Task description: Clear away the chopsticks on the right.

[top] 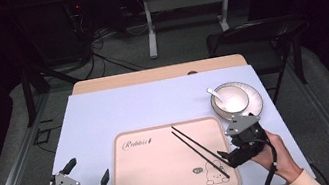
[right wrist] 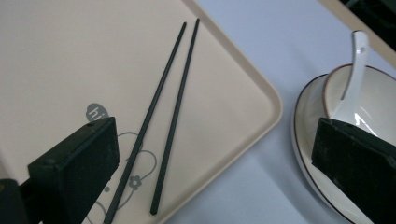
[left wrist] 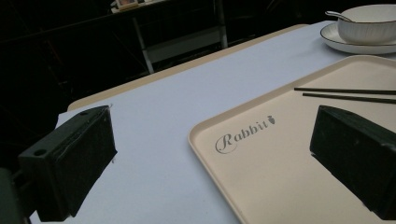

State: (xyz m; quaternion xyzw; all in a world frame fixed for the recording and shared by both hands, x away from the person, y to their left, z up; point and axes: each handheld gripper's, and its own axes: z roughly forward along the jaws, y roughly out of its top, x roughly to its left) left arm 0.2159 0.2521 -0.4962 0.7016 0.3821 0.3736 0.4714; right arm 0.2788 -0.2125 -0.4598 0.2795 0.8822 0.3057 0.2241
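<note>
A beige tray (top: 166,173) marked "Rabbit" lies on the lavender mat at the table's front. Two black chopsticks (top: 197,150) rest side by side on its right half, running diagonally. At the right stands a white bowl (top: 230,97) on a plate (top: 255,102), with a white spoon (top: 214,94) in it. My left gripper (top: 88,170) hovers open off the tray's left edge, holding nothing. My right gripper (top: 226,143) is open at the tray's right edge. In the right gripper view its jaws straddle the chopsticks (right wrist: 173,102) and the plate's rim (right wrist: 306,112), above them.
The lavender mat (top: 144,106) covers most of the wooden table. A black folding chair (top: 264,35) stands behind the table's far right corner. Another table's legs (top: 148,24) and cables are on the floor beyond.
</note>
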